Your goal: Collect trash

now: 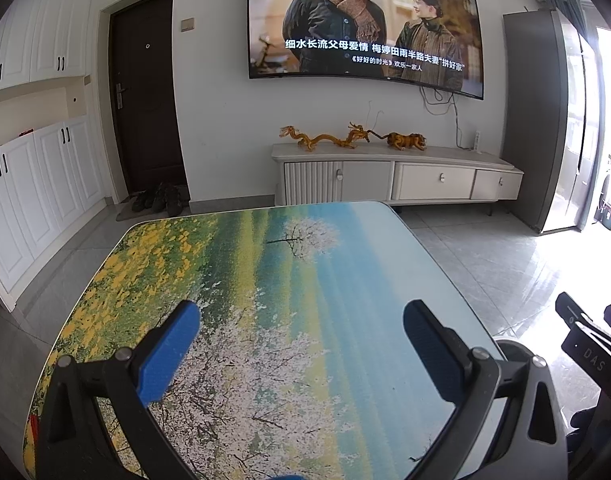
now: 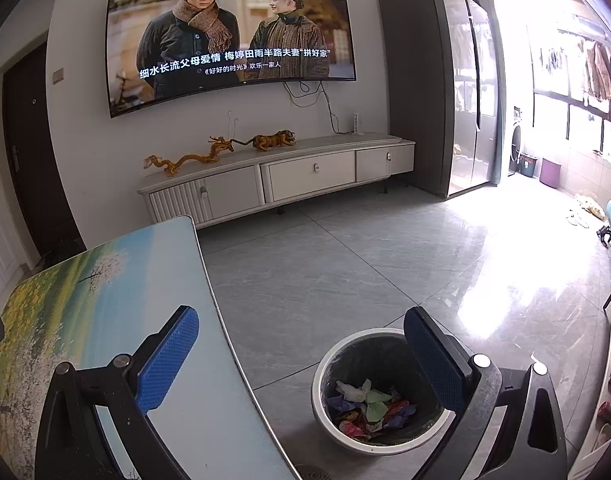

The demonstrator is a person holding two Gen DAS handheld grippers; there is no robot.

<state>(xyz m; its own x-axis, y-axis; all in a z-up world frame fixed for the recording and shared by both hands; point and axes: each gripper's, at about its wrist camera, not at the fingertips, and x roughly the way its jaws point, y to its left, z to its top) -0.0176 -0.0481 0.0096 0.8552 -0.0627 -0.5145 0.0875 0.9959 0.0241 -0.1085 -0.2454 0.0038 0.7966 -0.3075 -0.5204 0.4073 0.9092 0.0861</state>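
A round white trash bin (image 2: 319, 376) with a dark liner stands on the floor to the right of the table (image 2: 117, 280). Inside it lies crumpled trash (image 2: 369, 408): white, green, red and blue wrappers. My right gripper (image 2: 301, 332) hovers open above the table's right edge and the bin, with nothing between its blue fingers (image 2: 169, 356). Over the table (image 1: 265, 280), which bears a printed landscape of blossom trees and yellow flowers, my left gripper (image 1: 301, 328) is open and holds nothing. At that view's right edge, part of the other gripper's black body (image 1: 589, 344) shows.
A low white TV cabinet (image 2: 281, 176) with golden dragon and tiger figurines stands against the far wall under a wall-mounted TV (image 2: 229, 36). A tall grey fridge (image 2: 437, 88) is to the right, white cupboards (image 1: 37, 184) and a dark door (image 1: 145, 92) to the left. The grey tile floor (image 2: 345, 248) lies between.
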